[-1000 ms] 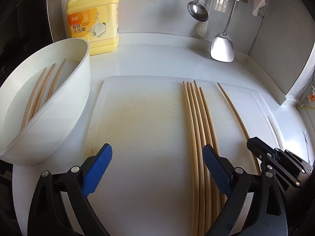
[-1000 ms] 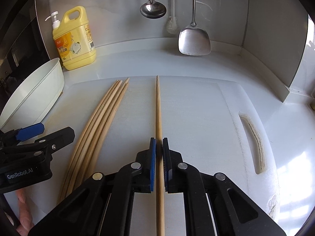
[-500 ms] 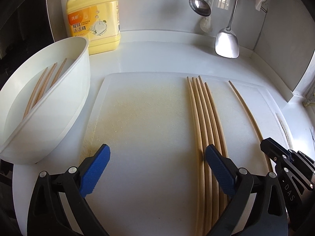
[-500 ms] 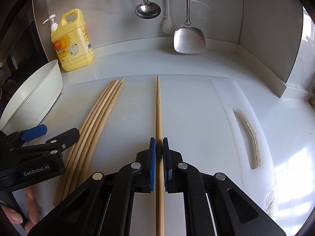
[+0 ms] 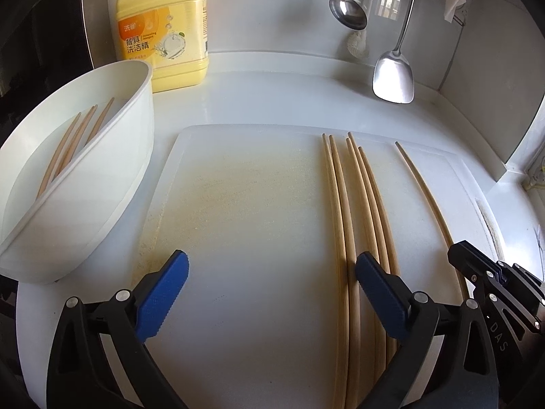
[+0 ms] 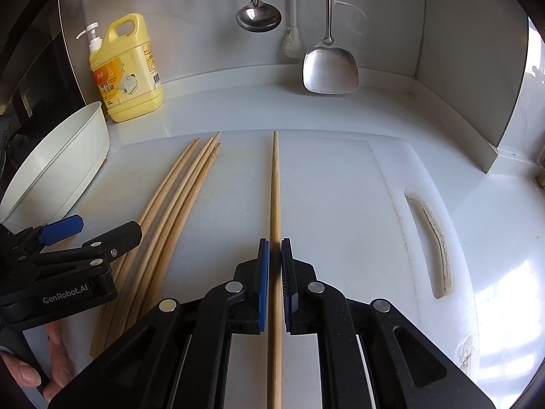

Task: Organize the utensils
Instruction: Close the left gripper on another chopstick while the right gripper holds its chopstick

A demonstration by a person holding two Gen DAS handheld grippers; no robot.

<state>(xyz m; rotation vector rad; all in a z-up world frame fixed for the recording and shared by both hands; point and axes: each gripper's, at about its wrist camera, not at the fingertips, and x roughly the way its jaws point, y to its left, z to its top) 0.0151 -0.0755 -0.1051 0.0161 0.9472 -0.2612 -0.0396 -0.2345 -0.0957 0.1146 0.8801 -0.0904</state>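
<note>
Several wooden chopsticks [image 5: 354,211] lie side by side on the white cutting board [image 5: 245,204]; they also show in the right wrist view [image 6: 173,211]. My right gripper [image 6: 275,255] is shut on a single chopstick [image 6: 275,184] that lies apart to their right, pointing away; this chopstick also shows in the left wrist view [image 5: 425,191]. My left gripper [image 5: 272,283] is open and empty above the board, its right finger over the group. Three more chopsticks [image 5: 71,143] lean inside the white bowl [image 5: 102,184].
A yellow dish soap bottle [image 5: 163,30] stands at the back left. A ladle [image 6: 257,13] and a metal spatula [image 6: 330,68] hang on the back wall. The board [image 6: 340,187] has a handle slot [image 6: 429,238] on the right.
The left gripper has shifted slightly left and back over the board. The right gripper stays shut on the single chopstick and has barely moved.
</note>
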